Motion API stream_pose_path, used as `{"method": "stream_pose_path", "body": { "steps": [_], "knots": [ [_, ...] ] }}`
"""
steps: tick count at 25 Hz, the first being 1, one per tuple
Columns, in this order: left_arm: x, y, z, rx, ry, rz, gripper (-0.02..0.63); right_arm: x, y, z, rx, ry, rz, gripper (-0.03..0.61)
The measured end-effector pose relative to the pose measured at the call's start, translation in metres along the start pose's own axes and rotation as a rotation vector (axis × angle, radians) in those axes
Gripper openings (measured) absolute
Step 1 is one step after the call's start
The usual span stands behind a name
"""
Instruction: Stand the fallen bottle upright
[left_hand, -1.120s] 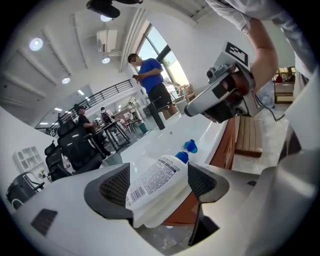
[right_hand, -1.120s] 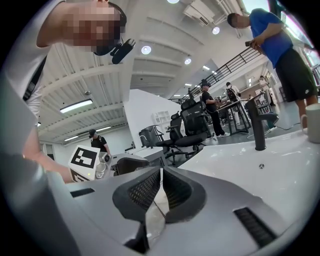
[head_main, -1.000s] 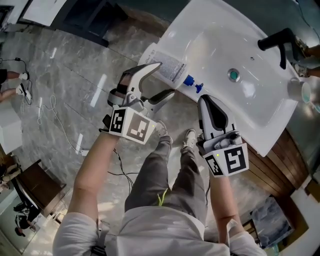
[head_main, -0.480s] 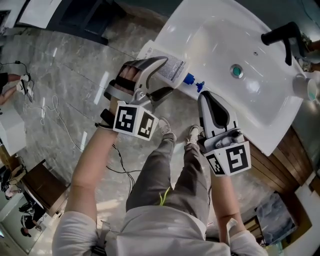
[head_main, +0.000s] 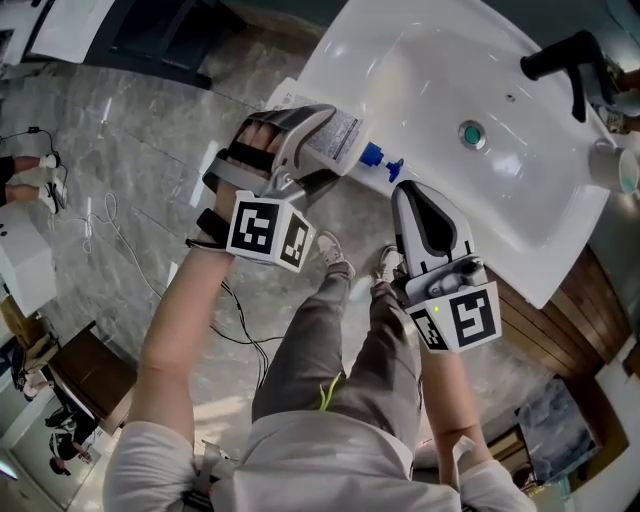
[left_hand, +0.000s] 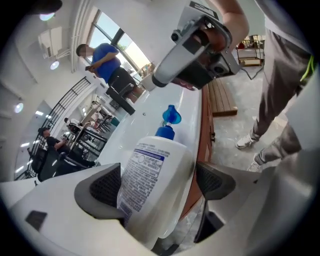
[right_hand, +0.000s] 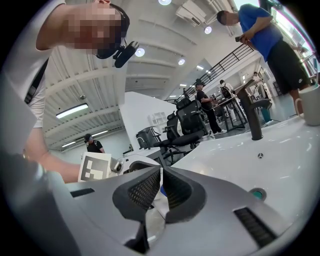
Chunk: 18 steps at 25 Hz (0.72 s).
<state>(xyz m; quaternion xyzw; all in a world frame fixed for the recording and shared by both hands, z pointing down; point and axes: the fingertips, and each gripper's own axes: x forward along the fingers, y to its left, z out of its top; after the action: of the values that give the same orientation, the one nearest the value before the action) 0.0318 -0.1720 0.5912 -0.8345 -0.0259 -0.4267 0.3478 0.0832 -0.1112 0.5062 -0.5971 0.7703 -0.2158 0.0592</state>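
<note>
Bottle (left_hand: 155, 185) lying flat, base cut off

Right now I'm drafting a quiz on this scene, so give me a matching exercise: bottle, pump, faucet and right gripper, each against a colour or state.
Things:
1. bottle
2. pump
3. faucet
4. right gripper

Colours or states:
A. black
B. shut, nothing in it
C. lying on its side
D. blue

Pairs: 1-C, 2-D, 3-A, 4-B
</note>
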Motion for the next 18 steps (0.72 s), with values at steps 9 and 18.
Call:
{"method": "stream_pose_path", "body": {
  "steps": [9, 18],
  "knots": [
    [0.003, -0.001, 0.0, 0.017, -0.01, 0.005, 0.472, 0.001, -0.002, -0.003, 0.015, -0.003, -0.007, 0.041],
    [-0.007, -0.007, 0.008, -0.004, -0.063, 0.04, 0.433, 0.001, 0.002, -0.005, 0.018, -0.003, 0.003, 0.041]
  ]
}}
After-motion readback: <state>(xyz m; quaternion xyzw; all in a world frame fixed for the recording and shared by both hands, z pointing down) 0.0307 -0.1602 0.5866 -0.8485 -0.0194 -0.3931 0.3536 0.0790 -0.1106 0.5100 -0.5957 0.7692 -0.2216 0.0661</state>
